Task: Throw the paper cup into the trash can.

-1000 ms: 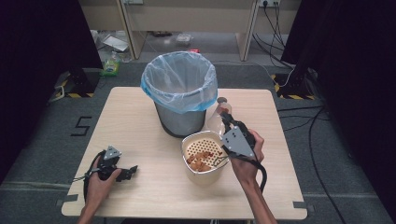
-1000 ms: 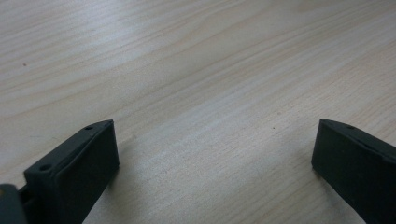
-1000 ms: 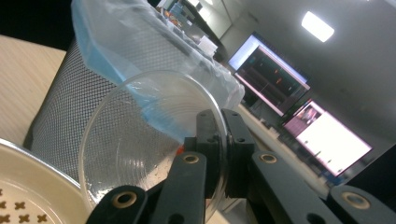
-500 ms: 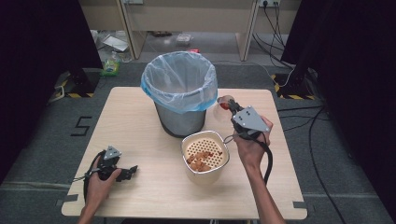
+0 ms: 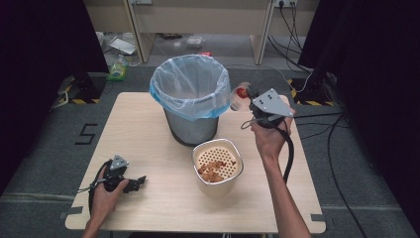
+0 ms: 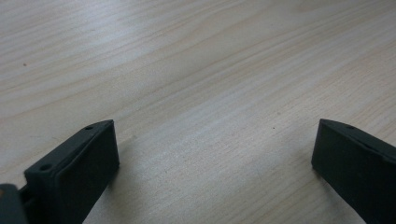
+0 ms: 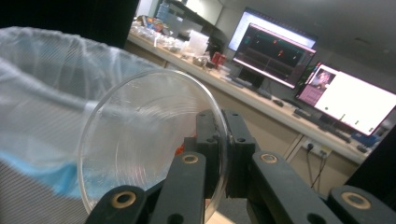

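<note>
a lab room with a grey floor and dark curtains surrounds a pale wooden bench [image 5: 148, 134]; monitors glow on a counter in the right gripper view. a metal trash bin [image 5: 190, 101] lined with a blue-rimmed plastic bag stands toward the bench's far edge, and a cream strainer bowl [image 5: 218, 161] holding orange-brown scraps sits just in front of it, near the middle. the right gripper [image 5: 247, 96] hangs raised beside the bin's rim on the right-edge side, its fingers [image 7: 210, 140] pinching the rim of a clear plastic cup [image 7: 149, 140], which is tipped on its side with its mouth toward the bag; something small and red shows inside. the left gripper [image 5: 133, 182] rests low near the bench's front-left corner, fingers [image 6: 74, 172] spread wide over bare wood and holding nothing. this looks like the discarding step: the cup is at the bin but apparently not over it. the next move likely calls for carrying it above the opening, then tipping or releasing it so that nothing falls outside the liner.
</note>
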{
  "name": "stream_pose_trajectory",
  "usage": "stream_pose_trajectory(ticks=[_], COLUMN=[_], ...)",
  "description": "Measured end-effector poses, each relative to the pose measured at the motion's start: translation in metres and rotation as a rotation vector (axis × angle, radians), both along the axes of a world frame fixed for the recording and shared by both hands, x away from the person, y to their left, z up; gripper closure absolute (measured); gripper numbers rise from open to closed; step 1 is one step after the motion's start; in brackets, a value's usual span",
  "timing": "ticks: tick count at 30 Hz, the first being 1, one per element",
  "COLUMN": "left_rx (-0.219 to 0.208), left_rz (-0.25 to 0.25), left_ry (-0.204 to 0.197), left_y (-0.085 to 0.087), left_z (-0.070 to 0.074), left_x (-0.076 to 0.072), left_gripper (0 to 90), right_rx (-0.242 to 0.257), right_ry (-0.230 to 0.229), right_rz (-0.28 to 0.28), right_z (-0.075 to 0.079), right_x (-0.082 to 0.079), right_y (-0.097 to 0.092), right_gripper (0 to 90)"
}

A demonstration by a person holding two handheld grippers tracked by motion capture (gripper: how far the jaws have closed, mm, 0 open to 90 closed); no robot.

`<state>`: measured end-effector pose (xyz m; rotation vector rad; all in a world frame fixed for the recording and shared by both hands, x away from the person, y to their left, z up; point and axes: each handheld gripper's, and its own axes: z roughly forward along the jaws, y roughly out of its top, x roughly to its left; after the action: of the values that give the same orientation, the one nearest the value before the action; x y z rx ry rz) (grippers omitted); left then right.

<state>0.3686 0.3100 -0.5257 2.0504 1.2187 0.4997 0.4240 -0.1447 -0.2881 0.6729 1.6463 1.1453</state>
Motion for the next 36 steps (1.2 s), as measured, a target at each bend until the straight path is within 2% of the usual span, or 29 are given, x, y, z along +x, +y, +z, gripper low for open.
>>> stream_pose_trajectory(ticks=[1, 7, 15, 16, 27, 31, 36], left_rx=[0.0, -0.001, -0.001, -0.001, -0.002, -0.003, -0.002], left_rz=[0.0, 0.001, 0.001, 0.001, 0.001, 0.001, 0.001], left_ry=[0.0, -0.001, 0.003, 0.003, 0.002, 0.001, 0.002], left_y=[0.0, 0.0, 0.0, 0.0, 0.0, 0.0, 0.0], left_z=[0.0, 0.0, 0.0, 0.0, 0.0, 0.0, 0.0], left_x=[0.0, 0.0, 0.0, 0.0, 0.0, 0.0, 0.0], left_gripper=[0.0, 0.0, 0.0, 0.0, 0.0, 0.0, 0.0], right_rx=[0.005, -0.015, -0.031, -0.045, -0.078, -0.077, -0.092], right_ry=[-0.008, -0.02, -0.031, -0.029, -0.003, 0.02, 0.04], right_rz=[0.001, -0.004, 0.036, 0.048, 0.099, 0.118, 0.125], right_z=[0.007, 0.023, 0.042, 0.047, 0.053, 0.049, 0.043], right_x=[0.004, 0.014, 0.027, 0.03, 0.048, 0.059, 0.067], right_y=[0.002, 0.01, 0.033, 0.04, 0.079, 0.1, 0.115], right_gripper=[87.0, 87.0, 86.9, 86.9, 86.9, 86.8, 86.8])
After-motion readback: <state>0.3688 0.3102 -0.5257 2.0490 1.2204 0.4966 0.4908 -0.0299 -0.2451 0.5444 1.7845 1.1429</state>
